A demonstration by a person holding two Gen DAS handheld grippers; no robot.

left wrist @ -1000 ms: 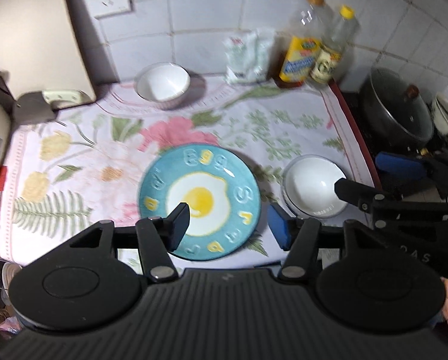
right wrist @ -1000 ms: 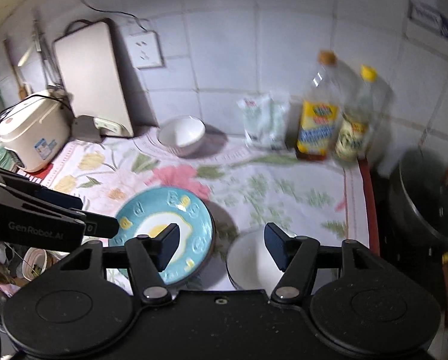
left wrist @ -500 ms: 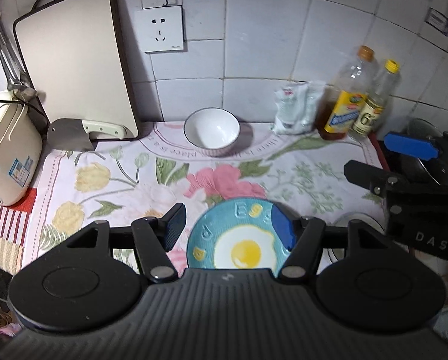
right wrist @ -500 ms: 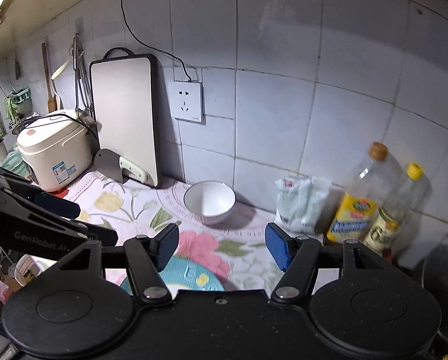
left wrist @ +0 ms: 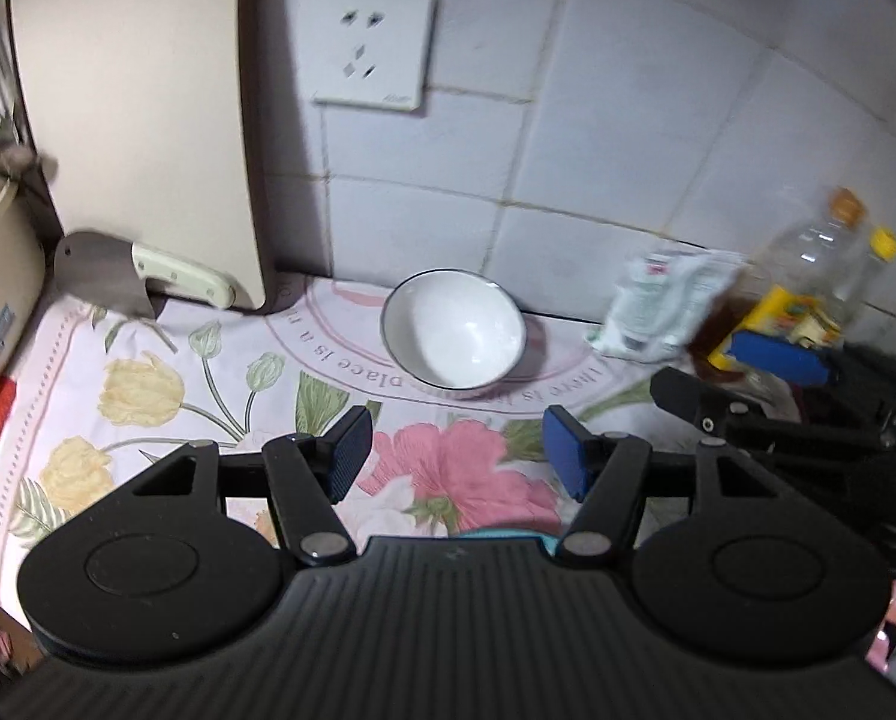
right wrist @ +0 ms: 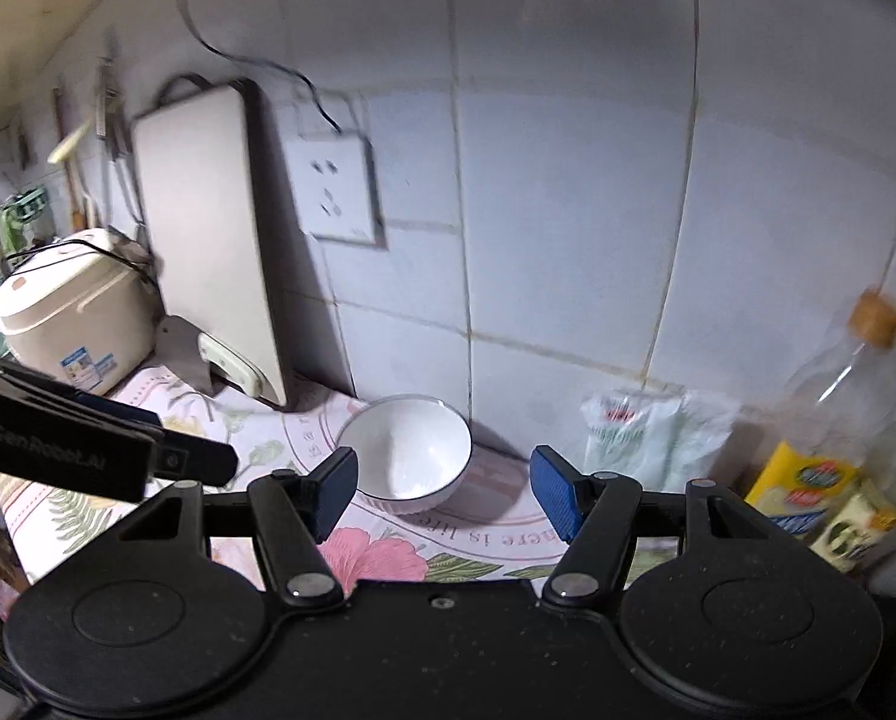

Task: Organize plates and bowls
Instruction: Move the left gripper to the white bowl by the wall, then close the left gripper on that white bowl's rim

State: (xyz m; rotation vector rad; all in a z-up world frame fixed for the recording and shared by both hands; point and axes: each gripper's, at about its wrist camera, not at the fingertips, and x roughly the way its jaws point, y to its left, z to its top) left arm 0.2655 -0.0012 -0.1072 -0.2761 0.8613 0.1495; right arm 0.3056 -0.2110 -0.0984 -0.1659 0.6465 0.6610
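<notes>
A white bowl (left wrist: 454,336) with a dark rim stands on the floral cloth near the tiled wall; it also shows in the right wrist view (right wrist: 409,453). My left gripper (left wrist: 451,459) is open and empty, a little short of the bowl. My right gripper (right wrist: 442,492) is open and empty, with the bowl just beyond its left finger. A sliver of the blue egg plate (left wrist: 496,533) shows under my left gripper. The right gripper also shows at the right of the left wrist view (left wrist: 742,384).
A cutting board (left wrist: 142,120) leans on the wall at left with a cleaver (left wrist: 142,276) at its foot. A rice cooker (right wrist: 70,312) stands far left. A white packet (left wrist: 664,306) and oil bottles (left wrist: 808,294) stand at right.
Both grippers have moved forward toward the back wall and the white bowl. The blue plate and the second bowl have dropped out of view beneath them.
</notes>
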